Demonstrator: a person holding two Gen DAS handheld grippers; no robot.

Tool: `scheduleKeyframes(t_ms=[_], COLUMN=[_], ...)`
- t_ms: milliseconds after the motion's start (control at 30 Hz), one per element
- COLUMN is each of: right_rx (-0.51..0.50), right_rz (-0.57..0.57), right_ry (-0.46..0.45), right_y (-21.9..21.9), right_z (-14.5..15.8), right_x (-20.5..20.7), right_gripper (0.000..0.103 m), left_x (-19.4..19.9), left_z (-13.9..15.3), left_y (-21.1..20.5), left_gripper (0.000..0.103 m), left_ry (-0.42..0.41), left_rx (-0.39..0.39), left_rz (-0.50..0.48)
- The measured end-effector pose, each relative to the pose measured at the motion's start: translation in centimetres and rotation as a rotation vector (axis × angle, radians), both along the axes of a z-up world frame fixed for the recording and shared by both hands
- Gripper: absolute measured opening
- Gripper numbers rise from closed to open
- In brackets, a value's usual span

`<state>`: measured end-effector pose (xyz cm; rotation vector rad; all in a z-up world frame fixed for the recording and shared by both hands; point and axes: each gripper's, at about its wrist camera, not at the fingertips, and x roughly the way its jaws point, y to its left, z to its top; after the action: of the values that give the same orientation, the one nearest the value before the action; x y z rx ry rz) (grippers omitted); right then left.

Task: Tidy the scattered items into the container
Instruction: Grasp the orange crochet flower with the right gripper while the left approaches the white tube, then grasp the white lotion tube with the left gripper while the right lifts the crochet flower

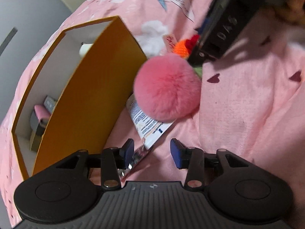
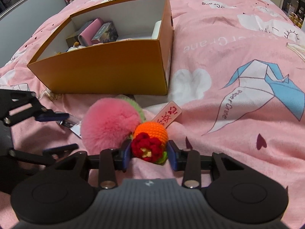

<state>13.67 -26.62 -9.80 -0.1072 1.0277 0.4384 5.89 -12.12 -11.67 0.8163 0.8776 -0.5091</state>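
Observation:
A crocheted charm, an orange ball (image 2: 153, 131) with a red flower (image 2: 145, 148), lies on the pink bedspread, and my right gripper (image 2: 149, 155) is shut on it, a blue pad against each side. A fluffy pink pompom (image 2: 109, 126) touches it on the left. In the left wrist view the pompom (image 1: 167, 88) rests on a printed foil sachet (image 1: 146, 127). My left gripper (image 1: 152, 152) stands open over the sachet's silver end, which lies by the left pad without being pressed. The orange cardboard box (image 2: 99, 64) stands just behind, open at the top.
The box (image 1: 91, 95) holds a pink case (image 2: 91, 31), small dark cartons (image 2: 106, 32) and a white item (image 2: 157, 29). A pink tag with red characters (image 2: 167, 114) sticks out behind the charm. The right gripper's black body (image 1: 225, 24) hangs close above the pompom. The bedspread is rumpled.

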Motion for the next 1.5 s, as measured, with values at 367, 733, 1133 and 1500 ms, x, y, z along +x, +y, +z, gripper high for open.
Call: scheduleKeyframes(t_ms=[367,733,1133,1500], right_rx=[0.004,0.023,0.040,0.099], right_rz=[-0.002,-0.013,-0.021,-0.015], right_ry=[-0.003,0.009,-0.014,-0.079], right_y=[0.1,-0.1,-0.5,-0.7], right_z=[-0.2,-0.3,0.4,3.1], right_x=[0.0,0.3,-0.1,-0.2], right_gripper=[0.043,0.043,0.041,0.041], left_x=[0.5,2.7,3.1,3.4], left_z=[-0.7,0.9,2.8,7.0], left_y=[-0.4,0.4,2.8,7.1], left_gripper=[0.026,0.024,0.006,0.004], left_ry=[-0.064,-0.109,-0.069,-0.067], left_rx=[-0.018,-0.120,-0.289,-0.487], left_rz=[0.009,0.047,0.181,0.392])
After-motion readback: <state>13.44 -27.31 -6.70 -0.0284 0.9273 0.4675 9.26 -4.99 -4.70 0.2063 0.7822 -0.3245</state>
